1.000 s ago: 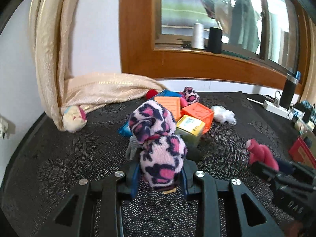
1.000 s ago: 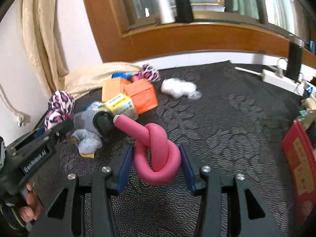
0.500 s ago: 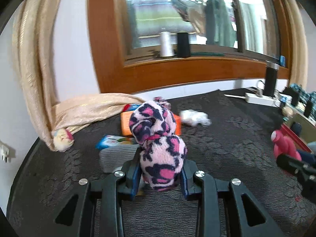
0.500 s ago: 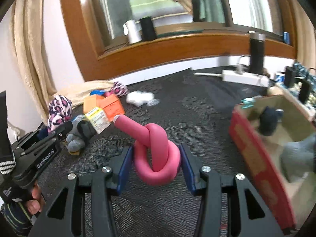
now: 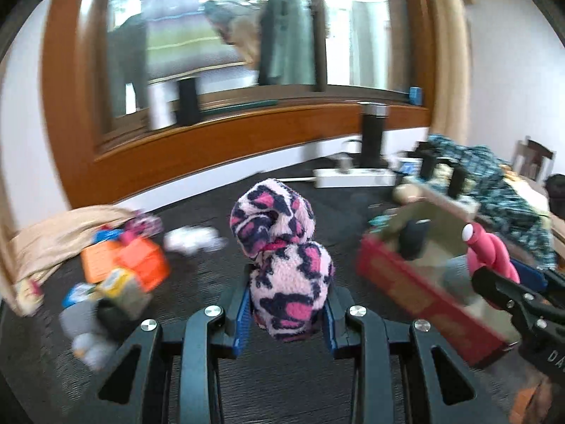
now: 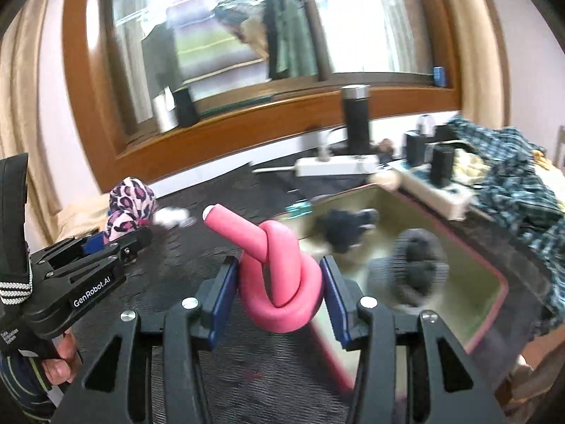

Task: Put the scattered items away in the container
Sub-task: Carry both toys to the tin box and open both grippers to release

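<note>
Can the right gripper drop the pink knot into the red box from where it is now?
Probably yes. The right gripper holds the pink knot near the red box edge; the box is open-topped, with nothing between.

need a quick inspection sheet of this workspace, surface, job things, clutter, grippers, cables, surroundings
surface: dark patterned tabletop.
job's things: leopard-print plush sock bundle held by the left gripper; pink knotted tube held by the right gripper; red-walled box with dark bundles inside, to the right.
clutter: orange blocks, a white wad and grey socks lie at the left.
grippers: both shut on their loads, off the table.
cables: white power strip with a plug and lead at the back.
surroundings: wooden window frame, cream curtain, dark flask, checked cloth.
</note>
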A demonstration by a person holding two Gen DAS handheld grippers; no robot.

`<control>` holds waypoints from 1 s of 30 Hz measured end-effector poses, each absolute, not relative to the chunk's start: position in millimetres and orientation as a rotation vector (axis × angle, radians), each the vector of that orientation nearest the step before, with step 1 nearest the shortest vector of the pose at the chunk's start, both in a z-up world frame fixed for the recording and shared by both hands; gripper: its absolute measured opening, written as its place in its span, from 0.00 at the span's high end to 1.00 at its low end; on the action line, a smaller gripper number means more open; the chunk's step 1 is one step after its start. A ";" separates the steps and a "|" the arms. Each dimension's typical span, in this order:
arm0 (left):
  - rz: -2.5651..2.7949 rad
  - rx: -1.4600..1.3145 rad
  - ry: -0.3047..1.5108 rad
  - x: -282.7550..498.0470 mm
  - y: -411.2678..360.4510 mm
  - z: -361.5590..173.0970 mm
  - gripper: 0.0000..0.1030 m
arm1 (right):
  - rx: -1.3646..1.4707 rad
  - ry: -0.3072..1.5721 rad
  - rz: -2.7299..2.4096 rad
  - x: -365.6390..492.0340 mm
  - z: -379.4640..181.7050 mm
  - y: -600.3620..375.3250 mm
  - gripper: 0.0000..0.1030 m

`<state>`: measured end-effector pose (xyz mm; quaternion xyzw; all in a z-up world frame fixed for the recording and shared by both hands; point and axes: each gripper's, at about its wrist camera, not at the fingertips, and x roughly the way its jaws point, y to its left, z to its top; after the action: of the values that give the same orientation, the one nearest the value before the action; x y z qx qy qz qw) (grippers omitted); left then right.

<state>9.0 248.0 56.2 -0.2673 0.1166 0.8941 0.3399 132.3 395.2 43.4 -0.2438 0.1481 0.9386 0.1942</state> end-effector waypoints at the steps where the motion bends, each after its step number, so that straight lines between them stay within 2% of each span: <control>1: 2.296 -0.693 0.304 13.9 258.6 57.7 0.67 | -0.670 0.419 2.614 140.1 44.8 401.9 0.51; 12: 1.997 -0.742 0.312 51.7 363.9 50.6 0.67 | -0.602 0.529 2.388 199.7 37.3 475.3 0.51; 18: 1.983 -0.796 0.330 53.3 386.2 32.5 0.65 | -0.628 0.582 2.360 200.0 21.7 495.4 0.51; 19: 1.984 -0.799 0.327 51.8 387.0 31.1 0.62 | -0.632 0.591 2.363 198.1 19.6 496.6 0.51; 21: 1.987 -0.804 0.319 48.8 388.6 28.5 0.35 | -0.636 0.608 2.368 194.2 15.6 498.9 0.50; 23: 2.001 -0.784 0.303 46.8 389.5 29.2 0.17 | -0.636 0.627 2.378 190.4 13.2 502.1 0.50; 26: 2.021 -0.753 0.286 46.3 387.0 34.6 0.17 | -0.630 0.639 2.377 190.3 14.8 503.2 0.41; 30: 2.023 -0.757 0.276 45.3 383.9 36.9 0.17 | -0.598 0.653 2.382 194.6 19.1 502.7 0.35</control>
<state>45.3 383.9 36.9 -0.3079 0.1124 0.8232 0.4636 194.6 502.7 19.1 -0.2248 0.2455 0.8954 0.2958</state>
